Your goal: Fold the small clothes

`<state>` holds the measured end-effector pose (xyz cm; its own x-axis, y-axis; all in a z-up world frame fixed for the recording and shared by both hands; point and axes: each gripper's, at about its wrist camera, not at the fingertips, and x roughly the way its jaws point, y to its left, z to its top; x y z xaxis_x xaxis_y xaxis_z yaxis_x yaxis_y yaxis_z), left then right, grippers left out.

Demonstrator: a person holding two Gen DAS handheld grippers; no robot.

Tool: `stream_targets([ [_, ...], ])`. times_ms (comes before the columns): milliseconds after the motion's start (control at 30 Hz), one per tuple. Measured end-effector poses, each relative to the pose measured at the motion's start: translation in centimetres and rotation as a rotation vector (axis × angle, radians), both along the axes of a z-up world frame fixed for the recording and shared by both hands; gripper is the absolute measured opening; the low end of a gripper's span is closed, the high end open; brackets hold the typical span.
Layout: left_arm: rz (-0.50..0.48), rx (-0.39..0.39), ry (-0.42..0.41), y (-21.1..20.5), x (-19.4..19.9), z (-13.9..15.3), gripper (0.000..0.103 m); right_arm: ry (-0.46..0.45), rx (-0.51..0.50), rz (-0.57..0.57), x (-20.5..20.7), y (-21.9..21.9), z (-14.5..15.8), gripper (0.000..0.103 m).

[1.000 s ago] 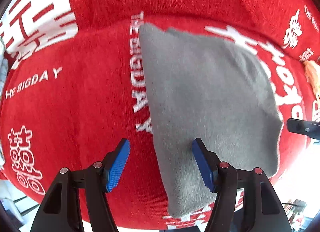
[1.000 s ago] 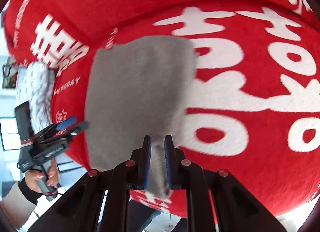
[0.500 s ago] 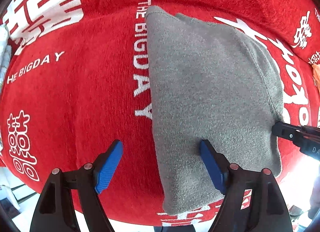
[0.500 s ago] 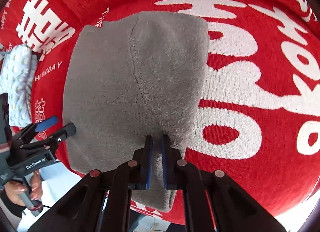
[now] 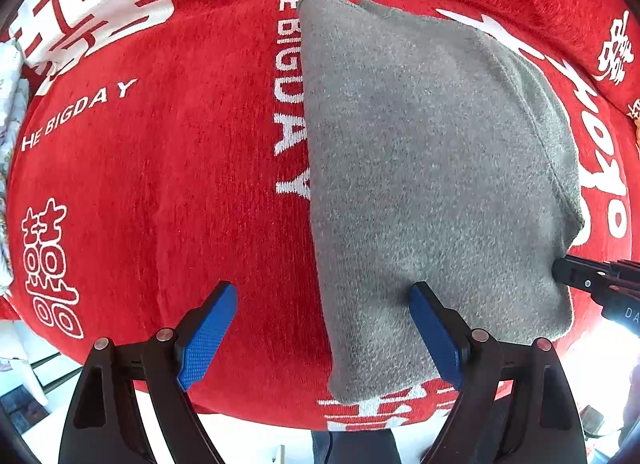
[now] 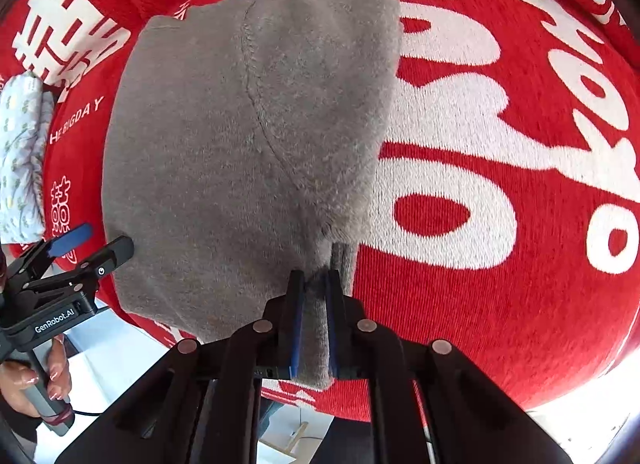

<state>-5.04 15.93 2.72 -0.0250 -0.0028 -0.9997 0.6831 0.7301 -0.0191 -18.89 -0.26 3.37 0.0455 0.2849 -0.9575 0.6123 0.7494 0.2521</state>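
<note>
Red woven cover fills both views, spread over the bench, w/ big white print. Left-wrist view: "HE BIGDAY" reads at mid left, and a vertical "THE BIGDAY" runs down the center, its right side partly tucked under the cloth. White double-happiness characters sit at upper left, lower left and far upper right. Large white lettering on the right is too cropped and bent to read.

Gray knit garment lies on the cover, center-right of the left-wrist view, folded, w/ a seam curving down its right side. Right-wrist view shows it at upper center, seam running top to bottom.

Left gripper points down at the cloth's lower left edge; jaws wide apart, nothing pinched. One blue pad is over bare red cover, the other over the gray knit. Right-wrist view shows this tool at lower left, body marked "GenRobot.AI", gripped by a hand.

Right gripper is at bottom center of its own view, jaws clamped on a bunched lower-right corner of the garment, though easing apart a touch. Gray fabric fills the narrow gap btwn the pads.

Floral-print white cloth sits at the far left edge.
</note>
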Motion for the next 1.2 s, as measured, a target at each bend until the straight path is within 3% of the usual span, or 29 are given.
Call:
stream_targets([
  [167,0.013,0.024,0.013,0.1,0.0,0.0,0.088,0.039,0.012,0.011,-0.4,0.5,-0.5,0.013],
  [367,0.015,0.041,0.011,1.6,-1.0,0.8,0.088,0.044,0.04,-0.012,-2.3,0.9,0.9,0.015],
  [400,0.01,0.051,0.016,1.9,-1.3,0.7,0.088,0.017,0.087,-0.035,-2.8,1.0,1.2,0.019],
  [467,0.005,0.067,0.023,2.4,-1.8,0.3,0.088,-0.011,0.137,-0.065,-3.6,1.2,1.6,0.058],
  [500,0.001,0.076,0.024,2.6,-2.0,0.0,0.088,-0.016,0.147,-0.08,-3.9,1.4,1.6,0.059],
  [533,0.001,0.087,0.028,2.9,-2.2,-0.5,0.088,-0.013,0.142,-0.083,-4.2,1.6,1.5,0.059],
  [633,0.009,0.117,0.056,3.3,-2.6,-1.8,0.088,0.032,0.126,-0.113,-4.6,1.9,0.3,0.037],
  [667,0.012,0.118,0.06,3.3,-2.8,-2.0,0.088,0.058,0.124,-0.134,-4.8,1.9,-0.5,0.036],
  [833,0.001,0.119,0.054,3.4,-2.4,-1.3,0.088,0.104,0.15,-0.223,-6.4,0.8,-2.3,0.037],
  [1000,0.028,0.105,0.052,4.2,-2.2,0.4,0.088,0.084,0.117,-0.168,-5.7,0.7,-0.1,0.04],
  [1200,0.061,0.07,0.04,4.7,-1.5,3.4,0.088,0.03,0.104,-0.2,-5.7,-0.4,3.4,0.044],
])
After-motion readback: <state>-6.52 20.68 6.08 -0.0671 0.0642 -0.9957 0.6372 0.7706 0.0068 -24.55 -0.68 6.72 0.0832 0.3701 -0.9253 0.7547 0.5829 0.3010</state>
